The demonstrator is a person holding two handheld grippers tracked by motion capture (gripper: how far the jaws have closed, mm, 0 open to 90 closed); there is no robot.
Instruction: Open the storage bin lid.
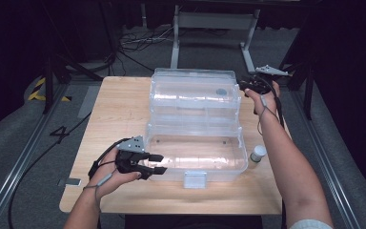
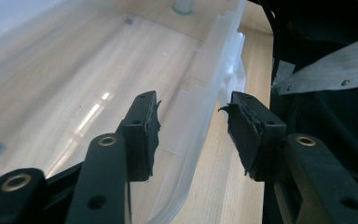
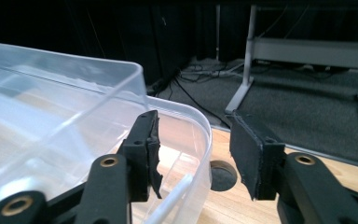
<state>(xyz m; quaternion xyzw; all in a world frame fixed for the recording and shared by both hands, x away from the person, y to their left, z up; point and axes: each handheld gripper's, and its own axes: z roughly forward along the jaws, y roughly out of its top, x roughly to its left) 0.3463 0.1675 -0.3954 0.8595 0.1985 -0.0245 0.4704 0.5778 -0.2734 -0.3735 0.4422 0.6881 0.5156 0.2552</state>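
Bracing the clear box (image 1: 195, 157) mid-bench (image 1: 119, 109): your left tool (image 1: 158, 163) straddles its front wall, jaws released, not pinching. Right tool (image 1: 243, 86) is released too, beside the raised lid's (image 1: 193, 90) corner, likely letting it rest open. Vial (image 1: 257, 153) waits right of box.

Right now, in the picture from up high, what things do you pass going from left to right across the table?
Left tongs → clear plastic box lying open → small white-capped bottle → right tongs, up by the far corner of the open lid.
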